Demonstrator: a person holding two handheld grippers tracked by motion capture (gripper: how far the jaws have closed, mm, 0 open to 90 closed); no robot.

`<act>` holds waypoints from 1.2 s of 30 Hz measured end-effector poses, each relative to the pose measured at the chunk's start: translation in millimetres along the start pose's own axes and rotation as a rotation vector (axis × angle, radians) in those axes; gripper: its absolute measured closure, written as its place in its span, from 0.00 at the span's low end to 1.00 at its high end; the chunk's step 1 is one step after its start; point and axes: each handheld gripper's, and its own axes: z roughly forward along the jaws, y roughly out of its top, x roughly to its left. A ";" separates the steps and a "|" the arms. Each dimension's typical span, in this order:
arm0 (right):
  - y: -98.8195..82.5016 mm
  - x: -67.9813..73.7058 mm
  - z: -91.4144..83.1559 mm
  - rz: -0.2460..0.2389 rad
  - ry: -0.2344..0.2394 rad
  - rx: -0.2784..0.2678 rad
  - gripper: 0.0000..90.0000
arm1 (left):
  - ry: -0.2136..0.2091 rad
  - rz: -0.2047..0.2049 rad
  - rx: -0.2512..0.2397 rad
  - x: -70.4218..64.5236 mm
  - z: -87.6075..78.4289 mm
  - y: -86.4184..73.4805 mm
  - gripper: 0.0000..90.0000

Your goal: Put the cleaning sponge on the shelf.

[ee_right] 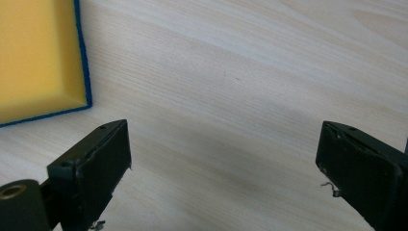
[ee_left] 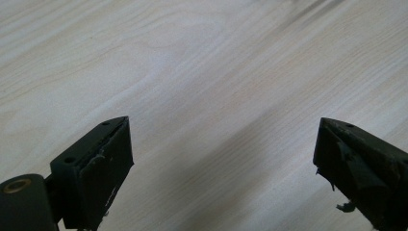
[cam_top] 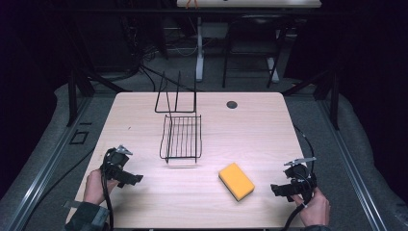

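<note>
Sponge [cam_top: 236,181]: we see a yellow sponge with a blue underside lying flat on the wooden table [cam_top: 144,115], near our right gripper [cam_top: 278,189], ahead of its jaws and to their left.
Right gripper: jaws wide apart, nothing between them.
Left gripper [cam_top: 133,179]: jaws also spread, empty, well apart from the sponge.
Wire rack [cam_top: 182,137]: beyond our left gripper, mid-table.

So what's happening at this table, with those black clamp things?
A person sits at a pale wooden table with a black two-jaw gripper in each hand. Both the left gripper and the right gripper hover low over the wood with jaws wide apart, holding nothing. A yellow rectangular sponge with a blue underside lies near the right gripper, untouched. A black wire rack stands in the middle of the table.
</note>
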 end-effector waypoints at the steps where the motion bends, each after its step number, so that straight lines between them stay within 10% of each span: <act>1: 0.6 0.7 -0.4 -0.006 0.002 0.004 0.05 | -0.001 -0.001 0.000 0.3 -0.1 0.0 0.07; 22: 11.0 23.7 -6.9 -0.065 0.055 -0.035 0.00 | -0.008 -0.004 -0.003 1.7 -0.7 -0.1 0.07; 36: 32.3 72.8 3.3 -0.211 0.175 -0.022 0.00 | 0.001 -0.007 0.000 0.9 0.4 0.6 0.07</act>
